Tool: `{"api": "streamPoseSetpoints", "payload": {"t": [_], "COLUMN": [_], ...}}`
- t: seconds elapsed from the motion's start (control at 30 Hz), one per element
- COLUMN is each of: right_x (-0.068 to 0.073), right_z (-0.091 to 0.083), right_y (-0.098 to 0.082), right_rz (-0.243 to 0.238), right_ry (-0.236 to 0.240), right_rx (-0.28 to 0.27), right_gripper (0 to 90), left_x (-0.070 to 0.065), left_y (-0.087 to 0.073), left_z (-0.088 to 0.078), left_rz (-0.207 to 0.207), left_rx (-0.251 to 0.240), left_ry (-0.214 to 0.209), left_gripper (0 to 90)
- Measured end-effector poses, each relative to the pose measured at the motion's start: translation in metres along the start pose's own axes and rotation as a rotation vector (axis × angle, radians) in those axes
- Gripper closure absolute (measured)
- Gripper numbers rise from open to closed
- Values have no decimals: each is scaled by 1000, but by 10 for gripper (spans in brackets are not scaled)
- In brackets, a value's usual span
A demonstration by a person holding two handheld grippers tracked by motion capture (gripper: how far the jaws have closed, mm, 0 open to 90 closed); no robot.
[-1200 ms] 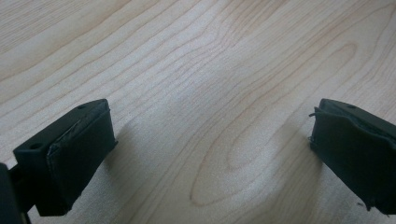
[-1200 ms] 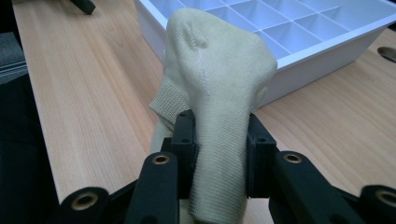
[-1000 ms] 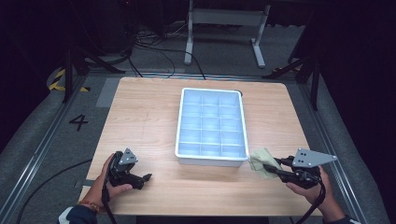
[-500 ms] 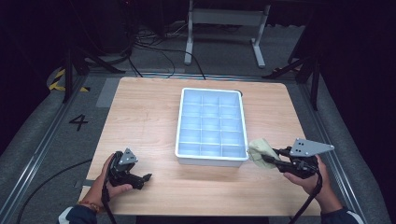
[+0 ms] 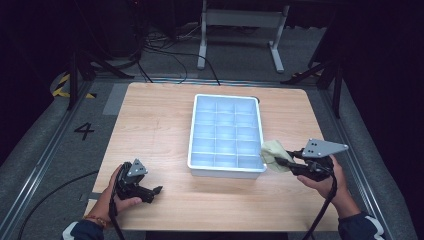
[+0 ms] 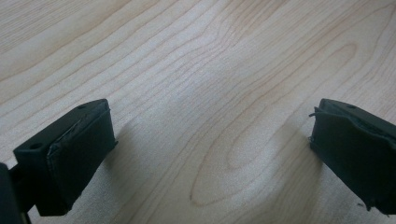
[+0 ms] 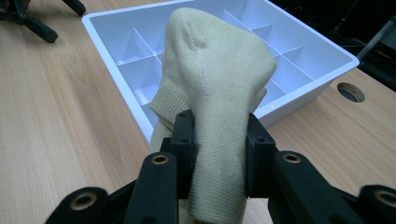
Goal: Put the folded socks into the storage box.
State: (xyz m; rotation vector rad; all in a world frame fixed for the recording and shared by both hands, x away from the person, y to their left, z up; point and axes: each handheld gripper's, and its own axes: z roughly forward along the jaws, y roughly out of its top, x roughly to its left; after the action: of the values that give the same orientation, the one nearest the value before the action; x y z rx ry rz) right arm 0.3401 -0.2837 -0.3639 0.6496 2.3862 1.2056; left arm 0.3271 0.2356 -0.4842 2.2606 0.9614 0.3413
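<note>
On the pale wood-grain desk [image 5: 165, 130], a white plastic tray [image 5: 226, 171] sits near the middle, rectangular with rounded corners and thin moulded walls that split it into a grid of small square cells. At its near right corner the right gripper [image 5: 281, 161] holds a sock [image 5: 272, 155], a soft, pale yellow-green knit bunched into a rounded lump that hangs just beside the tray's rim; from the high view I cannot tell whether the cloth touches the rim. In the right gripper view the sock [image 7: 215, 84] rises between the two black jaws, which are drawn close and press the fabric from both sides; a ribbed cuff curls out at one side, a fine stitched seam runs up the smooth knit, and the bulging top stands in front of the tray [image 7: 327, 46] and its cells. A round hole [image 7: 350, 92] is cut in the desk beyond the tray. The left gripper [image 5: 150, 192] rests low near the front left of the desk, well apart from the tray. In the left gripper view its matte black, blocky pads [image 6: 70, 149] stand wide apart with nothing but bare wood grain between them.
</note>
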Motion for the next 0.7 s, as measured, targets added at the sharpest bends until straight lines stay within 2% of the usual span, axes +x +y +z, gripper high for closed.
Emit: {"api": "streamPoseSetpoints", "payload": {"t": [0.1, 0.5, 0.7], "right_x": [-2, -4, -5], "right_z": [11, 37, 53], "right_y": [9, 30, 37], "right_rz": [-8, -21, -40], "right_ry": [-7, -12, -19], "right_rx": [11, 59, 104], "right_gripper": [712, 712, 713], "left_x": [0, 0, 0], "left_y": [0, 0, 0], "left_z": [0, 0, 0], "left_rz": [1, 1, 0], "left_rx": [0, 0, 0], "left_ry": [0, 0, 0], "left_gripper": [0, 0, 0]}}
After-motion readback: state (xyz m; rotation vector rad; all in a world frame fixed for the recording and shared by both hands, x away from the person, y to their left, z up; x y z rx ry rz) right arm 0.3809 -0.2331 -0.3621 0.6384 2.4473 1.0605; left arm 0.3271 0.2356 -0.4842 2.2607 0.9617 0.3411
